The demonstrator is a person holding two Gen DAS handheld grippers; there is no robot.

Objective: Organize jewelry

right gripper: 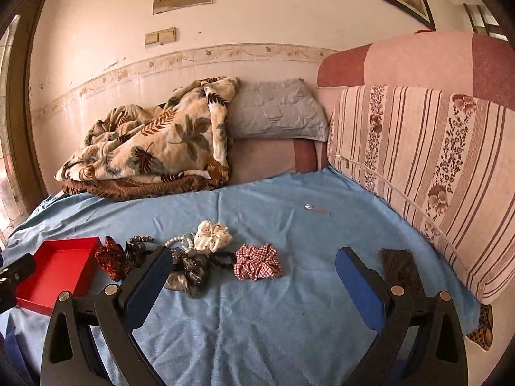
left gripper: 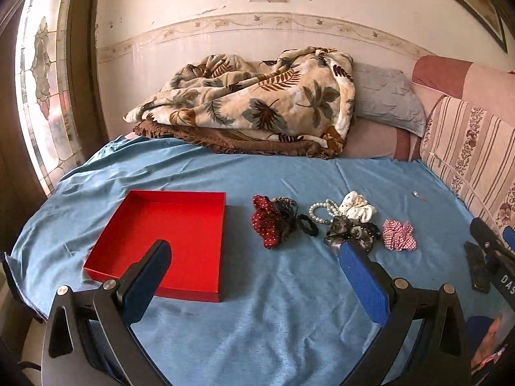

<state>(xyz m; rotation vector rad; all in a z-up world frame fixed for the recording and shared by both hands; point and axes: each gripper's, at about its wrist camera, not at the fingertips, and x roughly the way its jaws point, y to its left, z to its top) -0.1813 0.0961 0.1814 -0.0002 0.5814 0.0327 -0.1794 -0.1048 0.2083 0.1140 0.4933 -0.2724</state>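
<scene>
An empty red tray (left gripper: pixel 180 199) lies on the blue sheet, also in the right wrist view (right gripper: pixel 51 289). To its right lie a red dotted scrunchie (left gripper: pixel 265 223), a black hair tie (left gripper: pixel 307 225), a pearl bracelet (left gripper: pixel 322 210), a white scrunchie (left gripper: pixel 357 206), a dark lace scrunchie (left gripper: pixel 351 231) and a red checked scrunchie (left gripper: pixel 399 234) (right gripper: pixel 257 262). A small silver piece (right gripper: pixel 309 206) lies farther back. My left gripper (left gripper: pixel 254 257) is open and empty, in front of the tray and scrunchies. My right gripper (right gripper: pixel 254 263) is open and empty, near the checked scrunchie.
A leaf-print blanket (left gripper: pixel 257 99) and grey pillow (left gripper: pixel 386 99) are piled at the back. A striped floral cushion (right gripper: pixel 428 167) lines the right side. A dark flat object (right gripper: pixel 399 270) lies near it. A stained-glass window (left gripper: pixel 42 96) is at left.
</scene>
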